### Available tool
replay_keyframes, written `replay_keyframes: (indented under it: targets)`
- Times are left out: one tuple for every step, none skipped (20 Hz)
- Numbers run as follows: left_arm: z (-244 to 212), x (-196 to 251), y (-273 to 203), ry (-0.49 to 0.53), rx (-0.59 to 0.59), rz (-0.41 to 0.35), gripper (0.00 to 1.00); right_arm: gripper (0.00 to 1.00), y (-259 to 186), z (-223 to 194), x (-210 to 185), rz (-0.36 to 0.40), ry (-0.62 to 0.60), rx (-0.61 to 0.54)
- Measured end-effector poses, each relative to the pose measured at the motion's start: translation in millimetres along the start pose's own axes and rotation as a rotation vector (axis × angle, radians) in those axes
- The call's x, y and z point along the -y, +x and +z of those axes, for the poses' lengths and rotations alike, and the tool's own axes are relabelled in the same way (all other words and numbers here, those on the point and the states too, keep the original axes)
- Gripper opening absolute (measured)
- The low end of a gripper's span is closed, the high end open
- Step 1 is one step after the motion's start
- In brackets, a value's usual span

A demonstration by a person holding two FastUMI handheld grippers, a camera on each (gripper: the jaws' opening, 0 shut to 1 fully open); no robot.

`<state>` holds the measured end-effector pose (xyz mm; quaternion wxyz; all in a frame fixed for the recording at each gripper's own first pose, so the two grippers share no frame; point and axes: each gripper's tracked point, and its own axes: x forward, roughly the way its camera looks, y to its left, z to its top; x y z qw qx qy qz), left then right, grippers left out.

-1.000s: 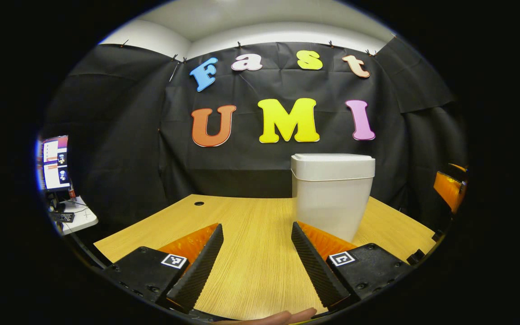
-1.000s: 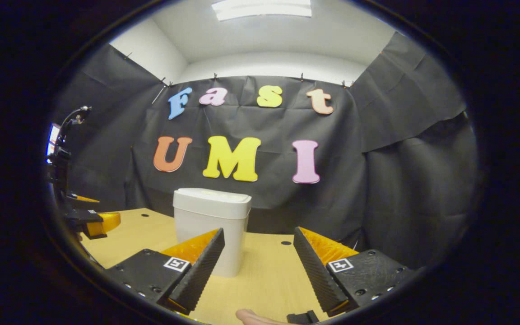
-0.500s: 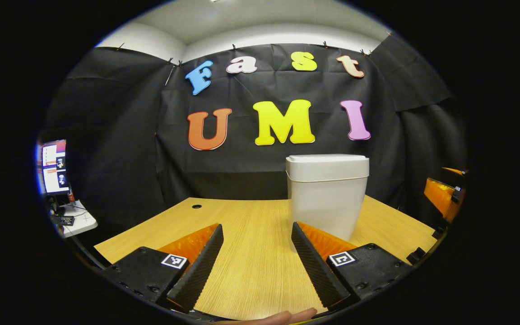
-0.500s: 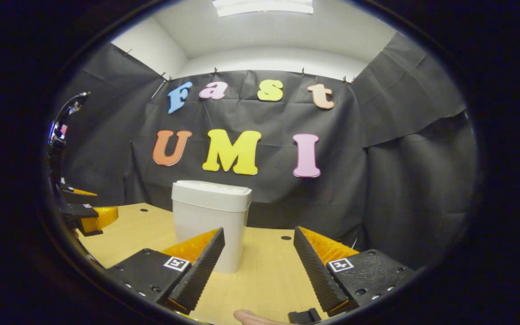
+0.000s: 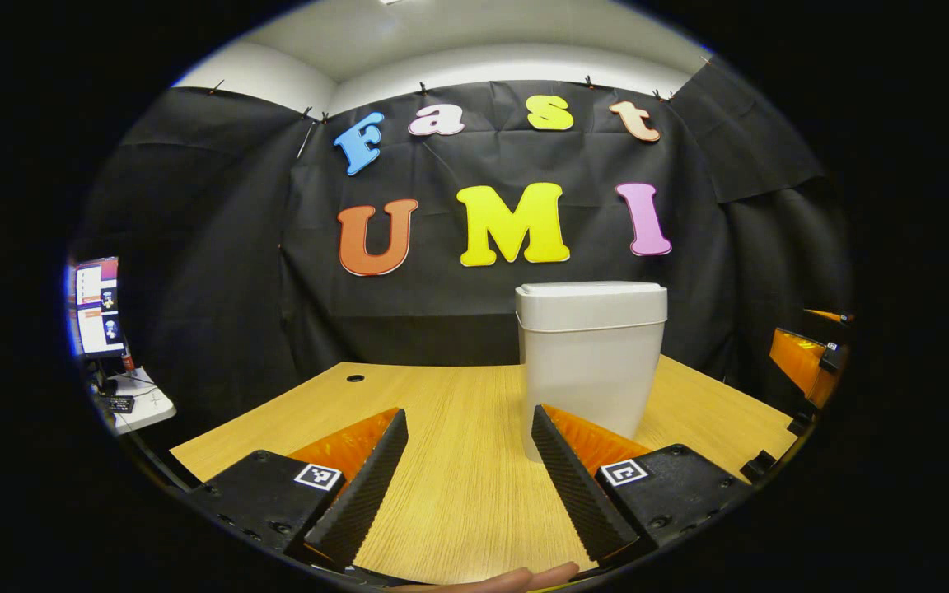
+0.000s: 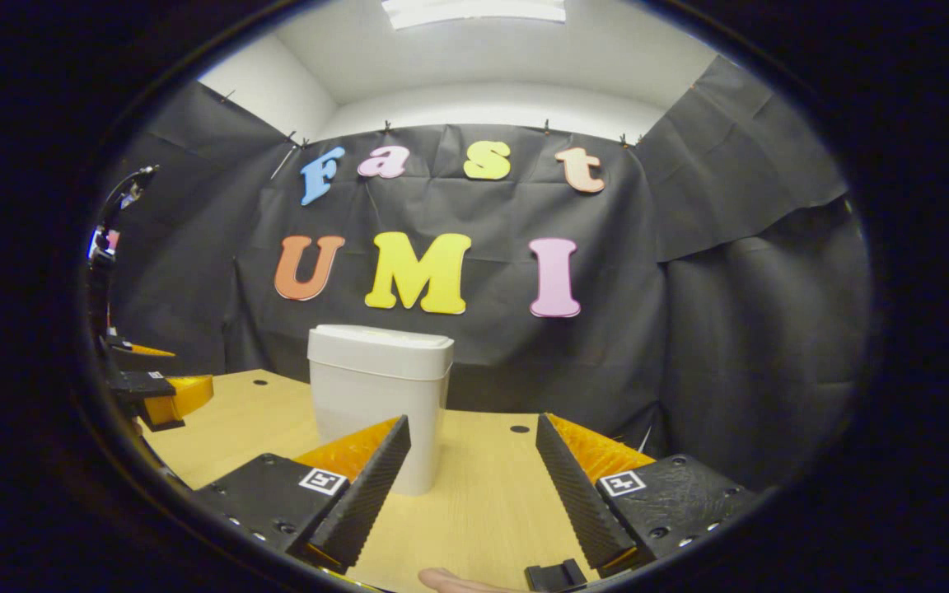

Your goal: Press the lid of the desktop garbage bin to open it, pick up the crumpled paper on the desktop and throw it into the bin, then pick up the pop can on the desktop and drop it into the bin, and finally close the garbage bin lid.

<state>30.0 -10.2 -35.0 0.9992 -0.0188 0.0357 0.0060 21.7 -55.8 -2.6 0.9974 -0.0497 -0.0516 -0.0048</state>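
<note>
Bin [image 5: 591, 354] stands upright (long axis vertical), lid [image 5: 591, 290] closed on top.

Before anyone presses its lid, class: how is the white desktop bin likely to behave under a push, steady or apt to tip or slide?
The bin stands tall and tapers to a narrower base, so a sideways push near the top may well tip it. Its smooth plastic wall on the smooth wooden desk suggests it could slide. It looks light; a straight-down press on the closed lid seems safest.
</note>
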Motion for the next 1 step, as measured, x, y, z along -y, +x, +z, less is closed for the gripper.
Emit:
replay_keyframes:
  targets:
    - [0.7, 0.9, 0.5, 0.001, 0.001, 0.0, 0.98, 0.95, -0.8, -1.0, -2.9, 0.006, -0.004, -0.001]
